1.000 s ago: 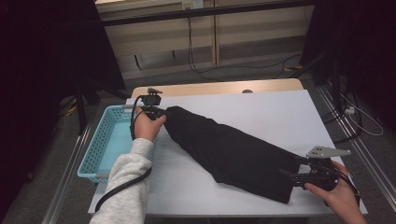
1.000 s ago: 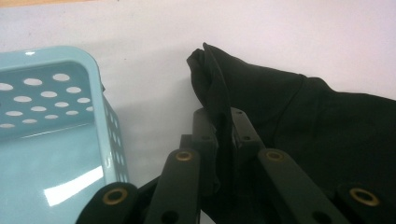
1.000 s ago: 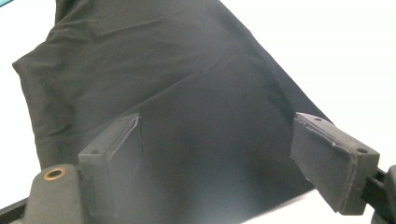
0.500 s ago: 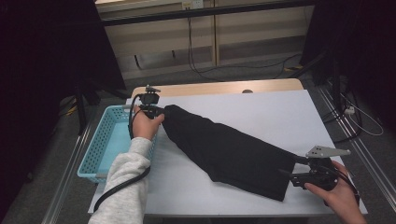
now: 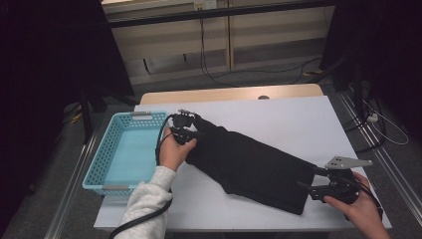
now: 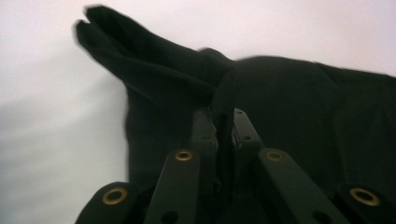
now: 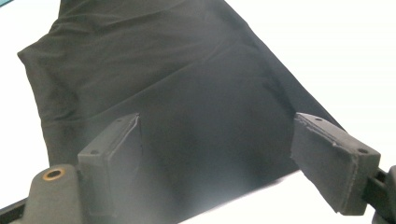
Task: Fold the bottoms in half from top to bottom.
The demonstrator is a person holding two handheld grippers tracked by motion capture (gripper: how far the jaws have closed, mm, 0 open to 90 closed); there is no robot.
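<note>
White table — dark room, grey floor behind.

Left tongs, closed on the upper end of the black garment: shifted rightward, away from the blue basket. Cloth end carried inward with them; garment now drawn shorter and bunched near that grip.
</note>
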